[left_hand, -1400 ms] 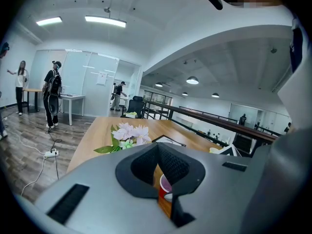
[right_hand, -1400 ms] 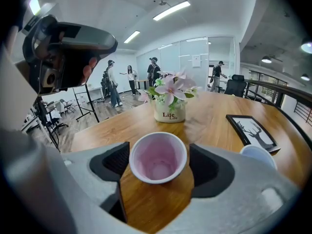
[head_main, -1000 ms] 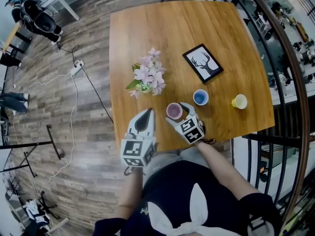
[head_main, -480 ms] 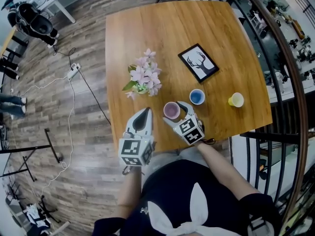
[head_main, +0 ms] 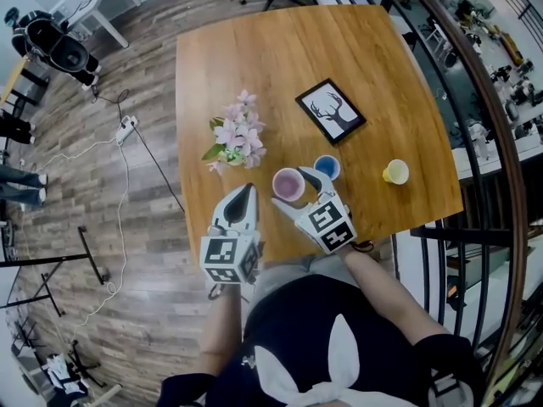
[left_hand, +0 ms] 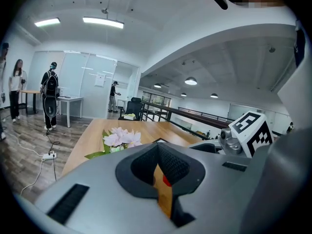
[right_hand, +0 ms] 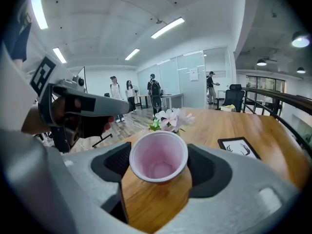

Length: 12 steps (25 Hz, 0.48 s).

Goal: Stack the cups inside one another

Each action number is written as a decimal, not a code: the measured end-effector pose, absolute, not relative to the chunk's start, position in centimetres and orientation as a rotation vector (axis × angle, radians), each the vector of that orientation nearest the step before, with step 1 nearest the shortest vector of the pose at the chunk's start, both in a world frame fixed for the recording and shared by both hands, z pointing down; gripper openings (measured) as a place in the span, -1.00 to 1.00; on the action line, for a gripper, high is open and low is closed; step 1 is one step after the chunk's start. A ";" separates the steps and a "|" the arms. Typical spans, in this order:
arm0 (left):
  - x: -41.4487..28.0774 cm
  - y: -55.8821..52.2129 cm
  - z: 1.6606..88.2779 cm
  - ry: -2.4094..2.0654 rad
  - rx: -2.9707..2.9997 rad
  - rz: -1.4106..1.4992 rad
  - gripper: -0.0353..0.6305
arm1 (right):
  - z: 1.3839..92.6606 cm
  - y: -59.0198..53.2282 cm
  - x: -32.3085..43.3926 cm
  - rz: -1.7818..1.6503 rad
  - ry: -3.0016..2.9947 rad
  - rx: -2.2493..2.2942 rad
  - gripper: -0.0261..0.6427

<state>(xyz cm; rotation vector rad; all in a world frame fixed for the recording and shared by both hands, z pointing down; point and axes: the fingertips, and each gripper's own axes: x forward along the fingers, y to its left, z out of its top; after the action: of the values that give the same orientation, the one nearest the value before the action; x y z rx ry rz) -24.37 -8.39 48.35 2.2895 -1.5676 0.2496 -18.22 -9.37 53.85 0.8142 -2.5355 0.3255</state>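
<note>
A pink cup (head_main: 288, 184) hangs upright above the wooden table (head_main: 254, 58), with my right gripper (head_main: 293, 188) shut on its sides. In the right gripper view the pink cup (right_hand: 158, 156) fills the space between the pads, its open mouth up and nothing inside. A blue cup (head_main: 327, 167) stands on the table just right of it, partly behind one right finger. Farther right, near the table's edge, stands a yellow cup (head_main: 395, 171). My left gripper (head_main: 245, 193) hovers over the near table edge, left of the pink cup, jaws together and empty.
A vase of pink flowers (head_main: 233, 138) stands just beyond the left gripper. A framed deer picture (head_main: 331, 111) lies behind the blue cup. A dark railing (head_main: 501, 142) runs along the table's right side. People stand far off in the room.
The right gripper has risen with the pink cup, which has come off the table and looks larger. The left gripper has hardly moved.
</note>
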 end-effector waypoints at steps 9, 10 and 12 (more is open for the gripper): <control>-20.9 -8.2 47.0 -1.586 2.271 0.220 -0.85 | 47.9 -9.3 -14.1 0.245 -2.614 0.811 0.15; -20.3 -8.3 47.0 -1.582 2.275 0.215 -0.85 | 47.2 -9.3 -13.6 0.237 -2.623 0.813 0.15; -19.1 -8.7 46.9 -1.571 2.289 0.214 -0.85 | 46.0 -9.2 -12.7 0.226 -2.641 0.816 0.15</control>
<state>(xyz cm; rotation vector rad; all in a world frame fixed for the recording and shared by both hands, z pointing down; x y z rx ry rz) -19.06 -8.65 46.92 2.2887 -1.5711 0.2138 -12.71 -9.25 46.05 0.8158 -2.6412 0.2258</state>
